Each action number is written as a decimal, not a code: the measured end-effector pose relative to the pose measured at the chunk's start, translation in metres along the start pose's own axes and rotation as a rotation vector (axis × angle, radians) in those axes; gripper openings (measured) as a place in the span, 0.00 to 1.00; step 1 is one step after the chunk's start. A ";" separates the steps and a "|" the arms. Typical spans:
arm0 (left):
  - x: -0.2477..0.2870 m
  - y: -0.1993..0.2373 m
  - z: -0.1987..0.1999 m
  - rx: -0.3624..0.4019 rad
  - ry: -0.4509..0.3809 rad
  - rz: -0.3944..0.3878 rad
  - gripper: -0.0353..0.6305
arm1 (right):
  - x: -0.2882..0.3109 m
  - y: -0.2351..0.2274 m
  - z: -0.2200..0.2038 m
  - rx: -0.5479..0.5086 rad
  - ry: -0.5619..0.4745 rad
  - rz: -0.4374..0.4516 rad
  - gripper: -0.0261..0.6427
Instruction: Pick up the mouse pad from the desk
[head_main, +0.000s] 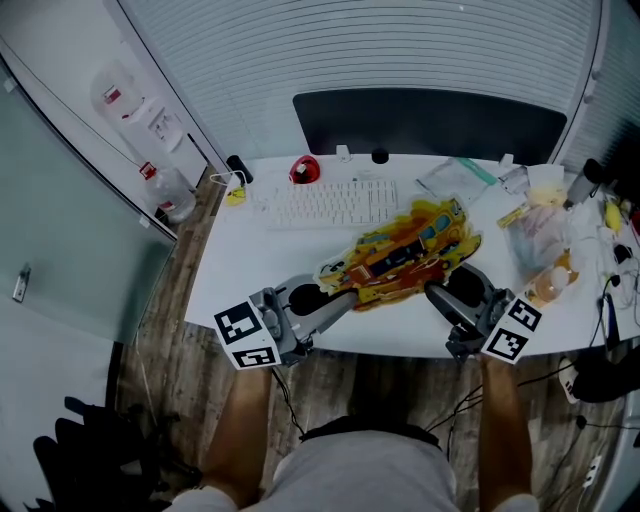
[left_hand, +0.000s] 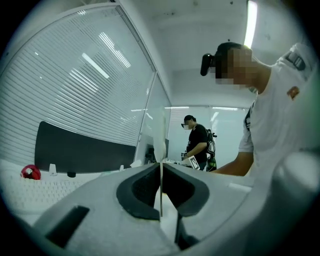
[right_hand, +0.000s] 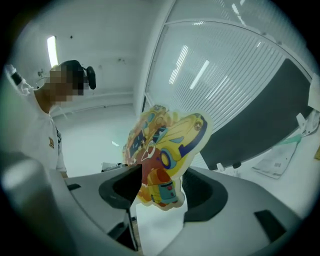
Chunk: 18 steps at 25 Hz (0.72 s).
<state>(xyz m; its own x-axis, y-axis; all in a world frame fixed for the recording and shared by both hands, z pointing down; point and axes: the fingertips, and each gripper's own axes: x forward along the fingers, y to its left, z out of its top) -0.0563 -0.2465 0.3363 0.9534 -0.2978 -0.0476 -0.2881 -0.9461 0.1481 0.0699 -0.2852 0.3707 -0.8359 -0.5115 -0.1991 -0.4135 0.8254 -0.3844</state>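
Nearest in the head view, the left gripper (head_main: 337, 293) and right gripper (head_main: 437, 293) flank the cartoon-printed mouse pad (head_main: 400, 255) above the desk's (head_main: 400, 337) front edge. Left gripper view: jaws pinched on the mouse pad's (left_hand: 160, 147) thin edge. Right gripper view: jaws wide apart, mouse pad (right_hand: 165, 150) upright between them.

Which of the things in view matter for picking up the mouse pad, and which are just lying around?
For the job: mouse pad; left tool, shut on its edge; right tool, open with the pad between its jaws; desk.
Just lying about: keyboard; monitor; red object; plastic bags.
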 end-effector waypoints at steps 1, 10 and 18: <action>0.000 0.003 0.000 -0.014 -0.011 0.010 0.09 | -0.001 0.001 0.003 -0.003 -0.011 -0.004 0.41; 0.007 0.034 -0.009 -0.070 -0.016 0.204 0.09 | -0.007 0.011 0.019 -0.140 -0.026 -0.086 0.11; 0.013 0.043 -0.002 0.013 -0.050 0.402 0.09 | 0.000 0.026 0.031 -0.399 0.027 -0.251 0.09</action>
<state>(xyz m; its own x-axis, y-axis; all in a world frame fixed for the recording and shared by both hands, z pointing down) -0.0561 -0.2903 0.3439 0.7593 -0.6497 -0.0369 -0.6383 -0.7546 0.1519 0.0704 -0.2709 0.3326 -0.6993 -0.7049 -0.1183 -0.7060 0.7071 -0.0403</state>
